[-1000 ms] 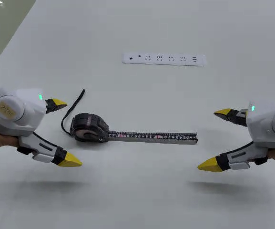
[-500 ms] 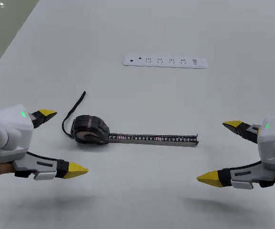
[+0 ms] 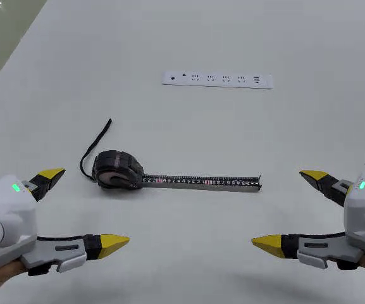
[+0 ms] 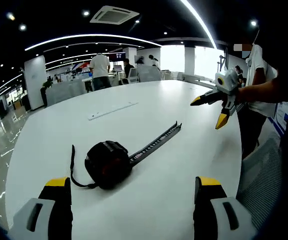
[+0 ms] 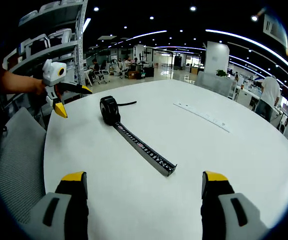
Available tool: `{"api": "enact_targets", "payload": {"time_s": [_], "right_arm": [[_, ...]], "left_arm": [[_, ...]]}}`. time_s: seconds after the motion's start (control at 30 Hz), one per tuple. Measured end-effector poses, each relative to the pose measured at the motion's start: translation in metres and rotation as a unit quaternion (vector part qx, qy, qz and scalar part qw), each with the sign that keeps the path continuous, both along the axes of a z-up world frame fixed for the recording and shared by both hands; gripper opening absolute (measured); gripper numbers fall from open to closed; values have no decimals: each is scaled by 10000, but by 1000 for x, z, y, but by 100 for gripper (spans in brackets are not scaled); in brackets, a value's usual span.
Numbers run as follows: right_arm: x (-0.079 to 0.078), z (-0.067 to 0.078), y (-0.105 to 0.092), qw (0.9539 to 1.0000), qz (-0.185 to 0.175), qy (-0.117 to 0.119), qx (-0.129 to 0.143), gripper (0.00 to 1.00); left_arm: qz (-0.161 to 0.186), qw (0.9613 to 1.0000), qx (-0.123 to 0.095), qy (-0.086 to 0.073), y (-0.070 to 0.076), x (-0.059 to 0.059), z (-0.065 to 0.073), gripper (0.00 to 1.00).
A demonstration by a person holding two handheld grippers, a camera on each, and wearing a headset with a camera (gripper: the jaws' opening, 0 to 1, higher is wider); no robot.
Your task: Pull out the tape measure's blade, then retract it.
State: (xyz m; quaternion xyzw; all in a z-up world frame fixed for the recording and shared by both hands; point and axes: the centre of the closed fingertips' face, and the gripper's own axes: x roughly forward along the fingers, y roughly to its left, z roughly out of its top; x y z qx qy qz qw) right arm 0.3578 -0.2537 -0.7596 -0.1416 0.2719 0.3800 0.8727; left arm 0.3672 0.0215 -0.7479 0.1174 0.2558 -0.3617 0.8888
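A black tape measure [image 3: 117,170] lies on the white table [image 3: 188,38], its blade [image 3: 201,182] pulled out to the right and lying flat. A black wrist strap [image 3: 93,147] trails from the case. My left gripper [image 3: 81,208] is open at the lower left, well short of the case [image 4: 108,163]. Low on the right, my right gripper [image 3: 291,211] is open too, a little beyond the blade's hooked end [image 5: 168,170]. Neither touches the tape. Each gripper shows in the other's view: the right gripper [image 4: 211,107] and the left gripper [image 5: 71,99].
A white power strip [image 3: 217,79] lies farther back on the table, also visible as the strip [image 4: 111,110] and the strip [image 5: 201,115]. The table's left edge [image 3: 8,60] meets a green floor. Behind is an office with chairs and people.
Both grippers have drawn back toward me and lower in the head view, away from the tape measure. The tape measure and its extended blade have stayed where they were.
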Motion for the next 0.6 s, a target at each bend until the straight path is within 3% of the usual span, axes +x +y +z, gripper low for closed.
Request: {"api": "enact_targets", "payload": {"time_s": [0.2,0.3,0.37,0.5,0.6], "right_arm": [[-9,5,8,9986,-492,-118,128,96],[-10,6,12,9979,-606,-123,196,96],[-11,6,15,9973,-691,-119,208,95],[-12,8,20,9957,-852,-126,338,95],[-12,8,21,9956,-863,-125,344,95]], "left_arm": [[380,9991,-124,-146,-11,-9,4,100],[487,9985,-182,-166,-16,-11,5,100],[605,9979,-92,-196,-17,-11,4,100],[756,9966,-263,-202,-21,-11,7,100],[766,9965,-266,-206,-21,-11,7,99]]}}
